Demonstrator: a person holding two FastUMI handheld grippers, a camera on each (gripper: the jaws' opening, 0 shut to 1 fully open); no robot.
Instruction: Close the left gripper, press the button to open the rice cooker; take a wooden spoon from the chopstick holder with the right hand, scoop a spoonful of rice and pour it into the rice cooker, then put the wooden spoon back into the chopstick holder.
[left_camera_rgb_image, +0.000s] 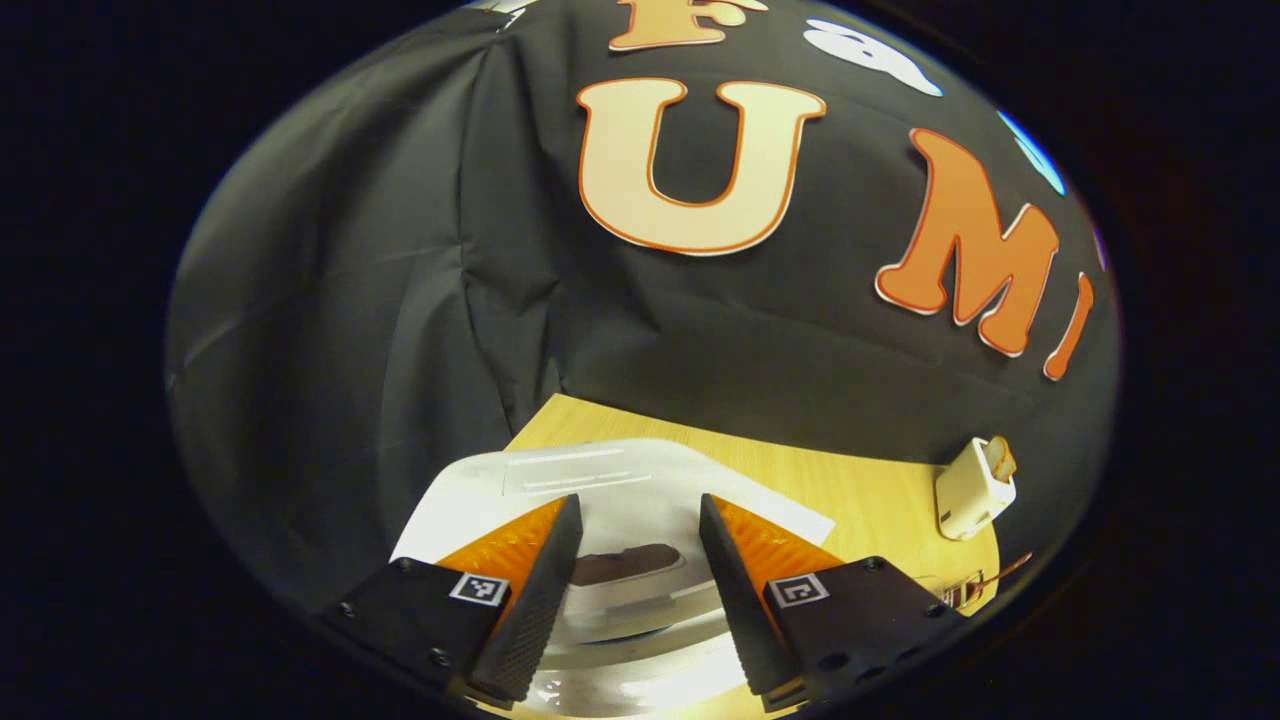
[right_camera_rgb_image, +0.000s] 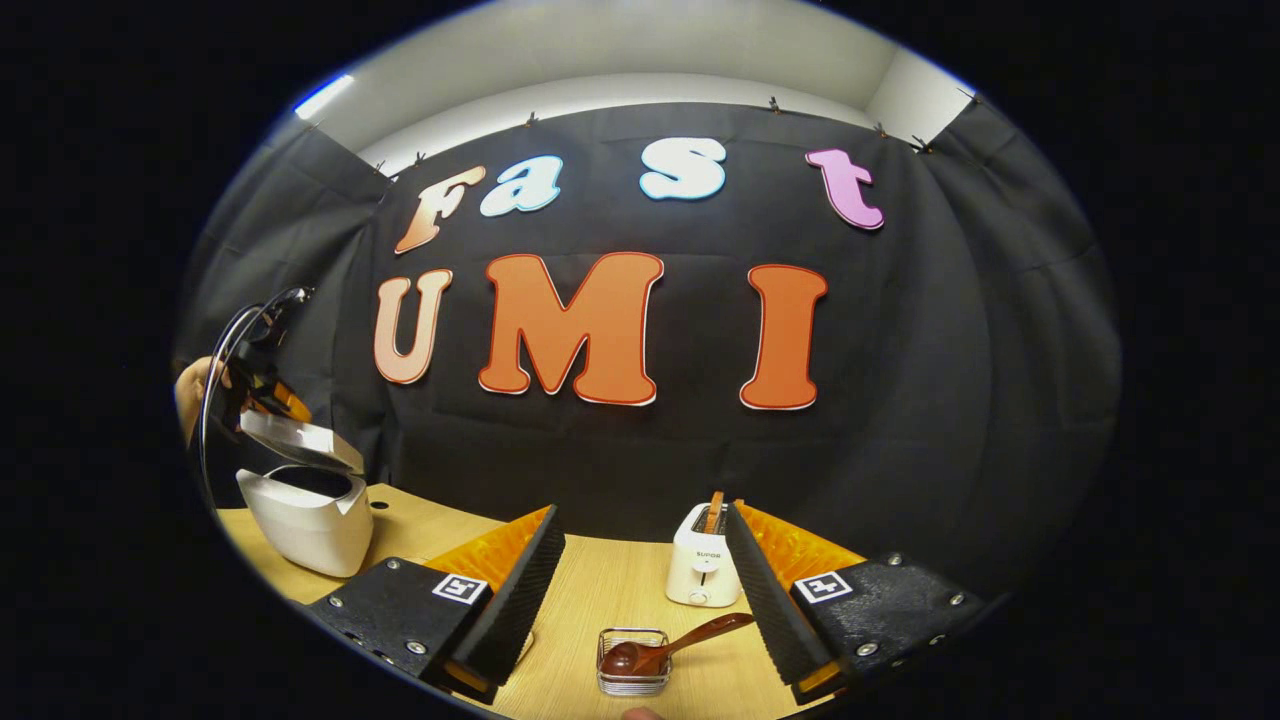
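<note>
The white rice cooker (right_camera_rgb_image: 310, 525) stands at the table's left end with its lid (right_camera_rgb_image: 300, 440) tilted partly up. Just above the lid hangs my left gripper (right_camera_rgb_image: 262, 385), held by a hand (right_camera_rgb_image: 190, 395). In the left gripper view my left gripper (left_camera_rgb_image: 640, 505) is open, its fingers apart over the white lid (left_camera_rgb_image: 620, 470) and a dark recessed part (left_camera_rgb_image: 625, 565). My right gripper (right_camera_rgb_image: 643, 512) is open and holds nothing. Below and between its fingers sits a small wire holder (right_camera_rgb_image: 633, 680), with a brown wooden spoon (right_camera_rgb_image: 690, 636) resting in it, handle pointing right.
A white toaster (right_camera_rgb_image: 703, 565) with a slice of bread stands at the back of the wooden table (right_camera_rgb_image: 590, 590), just behind the holder. The toaster (left_camera_rgb_image: 975, 488) lies to the right of the cooker in the left gripper view. Black cloth walls close the table's back.
</note>
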